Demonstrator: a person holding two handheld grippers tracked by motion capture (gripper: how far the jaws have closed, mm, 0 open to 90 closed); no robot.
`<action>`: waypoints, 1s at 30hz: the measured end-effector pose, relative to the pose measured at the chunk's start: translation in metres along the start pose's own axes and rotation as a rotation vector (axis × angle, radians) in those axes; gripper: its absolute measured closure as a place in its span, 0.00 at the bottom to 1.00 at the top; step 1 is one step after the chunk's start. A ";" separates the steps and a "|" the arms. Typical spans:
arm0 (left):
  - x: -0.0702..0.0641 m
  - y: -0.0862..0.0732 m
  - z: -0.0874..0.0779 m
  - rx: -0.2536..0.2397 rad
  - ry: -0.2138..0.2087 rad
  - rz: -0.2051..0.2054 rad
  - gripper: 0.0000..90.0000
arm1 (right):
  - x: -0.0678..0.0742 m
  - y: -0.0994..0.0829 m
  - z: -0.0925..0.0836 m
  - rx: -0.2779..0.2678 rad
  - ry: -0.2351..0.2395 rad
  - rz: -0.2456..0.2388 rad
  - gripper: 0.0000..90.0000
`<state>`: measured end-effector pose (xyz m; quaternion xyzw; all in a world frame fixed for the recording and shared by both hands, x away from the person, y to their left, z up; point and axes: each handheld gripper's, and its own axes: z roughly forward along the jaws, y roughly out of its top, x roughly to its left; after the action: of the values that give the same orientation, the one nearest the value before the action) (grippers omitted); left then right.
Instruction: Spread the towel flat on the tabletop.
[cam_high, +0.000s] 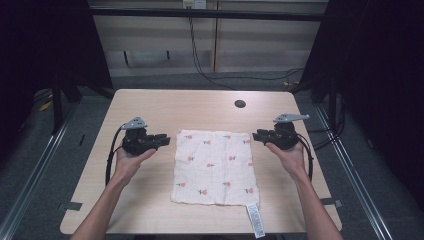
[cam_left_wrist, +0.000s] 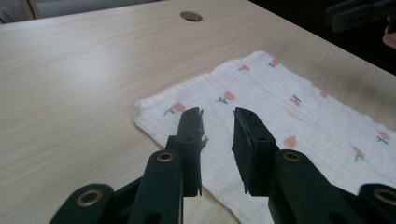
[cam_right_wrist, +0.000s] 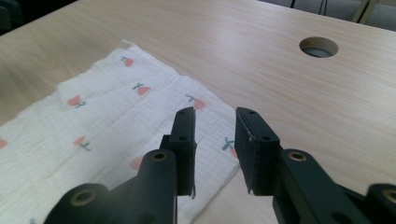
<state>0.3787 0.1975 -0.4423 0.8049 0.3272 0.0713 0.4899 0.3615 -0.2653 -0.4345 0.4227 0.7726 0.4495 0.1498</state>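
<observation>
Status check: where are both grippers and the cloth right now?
Left gripper open, at cloth's far left corner, holding nothing. Right gripper open, at far right corner, holding nothing. Cloth spread flat on table. Nothing in the way.

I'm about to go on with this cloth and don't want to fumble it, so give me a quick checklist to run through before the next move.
1. Cloth lies flat and spread on the table: ok.
2. Left claw open with nothing between its jaws: ok.
3. Right claw open with nothing between its jaws: ok.
4. Each claw sits by its own far corner of the cloth, left at the left corner, right at the right: ok.
5. Care label hangs off the near edge, away from both claws: ok.
6. Claws touching the fabric: cannot tell; they look just above it.
</observation>
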 end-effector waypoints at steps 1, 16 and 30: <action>-0.003 -0.002 0.001 0.023 -0.004 0.016 0.79 | 0.002 -0.002 -0.004 -0.007 0.018 0.000 0.75; -0.034 -0.044 0.018 0.176 -0.117 0.064 0.74 | 0.049 -0.053 -0.003 0.143 0.147 -0.092 0.69; -0.048 -0.054 0.043 0.258 -0.117 0.137 0.67 | 0.055 -0.073 0.022 0.249 0.091 -0.183 0.62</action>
<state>0.3357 0.1532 -0.4997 0.8843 0.2490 0.0148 0.3948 0.3045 -0.2269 -0.4985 0.3450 0.8635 0.3537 0.1013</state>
